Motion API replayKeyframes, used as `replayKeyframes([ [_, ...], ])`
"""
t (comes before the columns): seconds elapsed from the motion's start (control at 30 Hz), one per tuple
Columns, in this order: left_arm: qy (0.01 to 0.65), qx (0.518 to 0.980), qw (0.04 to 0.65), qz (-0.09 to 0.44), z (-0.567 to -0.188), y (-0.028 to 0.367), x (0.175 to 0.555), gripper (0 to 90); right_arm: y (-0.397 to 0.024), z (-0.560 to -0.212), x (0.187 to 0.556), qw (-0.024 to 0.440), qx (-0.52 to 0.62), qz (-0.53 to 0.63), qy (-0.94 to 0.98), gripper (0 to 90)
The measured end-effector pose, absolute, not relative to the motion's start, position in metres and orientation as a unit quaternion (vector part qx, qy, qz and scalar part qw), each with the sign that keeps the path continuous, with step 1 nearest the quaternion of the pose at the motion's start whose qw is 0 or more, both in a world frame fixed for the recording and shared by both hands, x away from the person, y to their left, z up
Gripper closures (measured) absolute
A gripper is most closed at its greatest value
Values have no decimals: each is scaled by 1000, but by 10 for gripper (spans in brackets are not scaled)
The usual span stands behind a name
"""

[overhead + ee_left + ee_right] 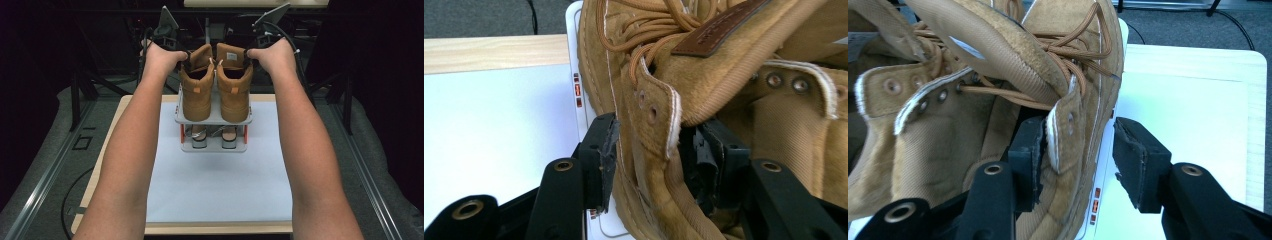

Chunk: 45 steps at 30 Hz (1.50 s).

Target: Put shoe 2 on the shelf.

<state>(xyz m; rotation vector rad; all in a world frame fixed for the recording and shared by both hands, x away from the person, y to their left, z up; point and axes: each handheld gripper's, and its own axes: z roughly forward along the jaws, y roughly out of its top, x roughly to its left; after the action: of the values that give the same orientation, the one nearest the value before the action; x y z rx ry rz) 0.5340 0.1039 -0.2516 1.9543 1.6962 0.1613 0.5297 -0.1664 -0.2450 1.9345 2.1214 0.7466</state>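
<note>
Tan boots stand upright on the rack point(213, 120), each collar between spread jaws: left hand-held gripper point(649, 150) apparently touching the left boot point(196, 90), right hand-held gripper point(1079, 160) loose around the right boot point(234, 87).

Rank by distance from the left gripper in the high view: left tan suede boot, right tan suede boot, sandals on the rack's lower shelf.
1. Left tan suede boot, its collar between the left gripper's jaws.
2. Right tan suede boot, beside it on the top shelf.
3. Sandals, lower shelf, nearer the camera.
</note>
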Motion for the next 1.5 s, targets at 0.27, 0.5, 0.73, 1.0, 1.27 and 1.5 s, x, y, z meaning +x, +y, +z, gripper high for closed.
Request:
replayKeyframes([
  [0.27, 629, 722, 277, 75, -234, 115, 521, 550, -172, -236, 519, 90, 650, 260, 708, 549],
  [0.5, 632, 715, 286, 85, -226, 131, 510, 550, -179, -229, 509, 95, 650, 264, 706, 552],
  [0.73, 635, 713, 285, 83, -233, 145, 507, 548, -193, -223, 501, 123, 655, 254, 701, 544],
  [1.0, 636, 713, 283, 82, -248, 160, 506, 545, -202, -224, 490, 152, 651, 228, 708, 536],
  [1.27, 636, 715, 281, 80, -257, 170, 502, 545, -212, -230, 481, 156, 644, 220, 716, 536],
  [1.5, 634, 719, 277, 73, -267, 176, 500, 567, -220, -242, 478, 151, 637, 212, 726, 536],
])
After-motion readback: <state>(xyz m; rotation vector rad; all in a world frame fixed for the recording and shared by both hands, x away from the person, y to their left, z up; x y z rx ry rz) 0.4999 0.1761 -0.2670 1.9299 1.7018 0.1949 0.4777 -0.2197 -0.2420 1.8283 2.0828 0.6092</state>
